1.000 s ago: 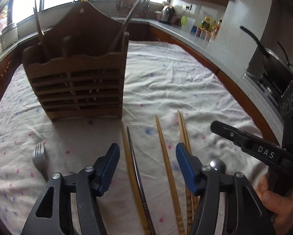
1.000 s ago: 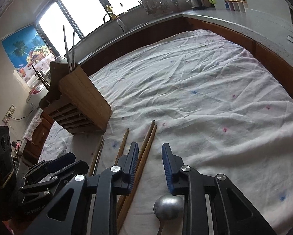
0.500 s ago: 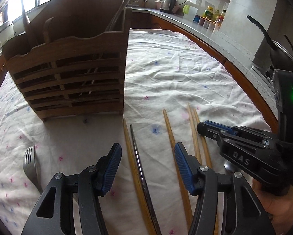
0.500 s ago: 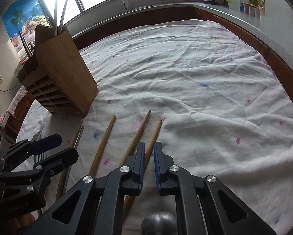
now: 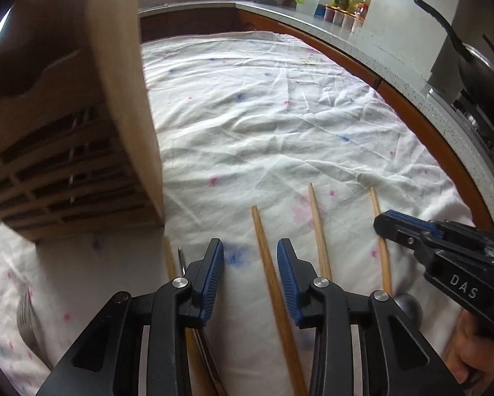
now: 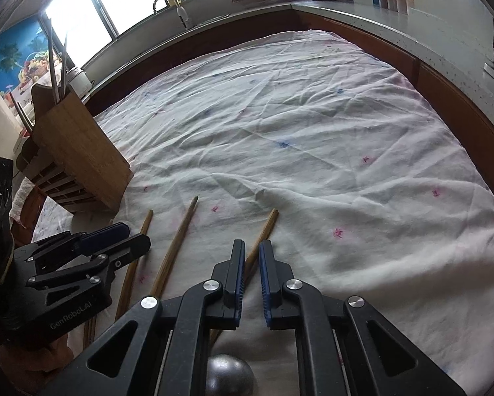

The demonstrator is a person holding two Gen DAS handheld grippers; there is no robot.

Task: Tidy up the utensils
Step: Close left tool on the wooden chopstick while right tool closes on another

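**Two hand-held claws over wooden chopsticks on a cloth-covered surface.**

The left claw [image 5: 250, 277] hovers with its jaws wide apart, holding nothing; one chopstick [image 5: 270, 274] lies on the cloth [image 5: 279, 115] directly between its blue pads. The right claw [image 6: 251, 277] has its jaws nearly closed around the rightmost chopstick [image 6: 266, 227], though whether the pads actually press on it cannot be told (only a narrow gap shows). A further chopstick [image 6: 176, 247] lies between these two, and another wooden stick and a thin metal one [image 5: 181, 257] lie just left of the left claw. The wooden utensil holder [image 6: 78, 151] stands upright at the left, metal utensils rising from it. A fork [image 5: 27, 316] lies at far left, and a spoon bowl [image 6: 228, 374] rests under the right claw.
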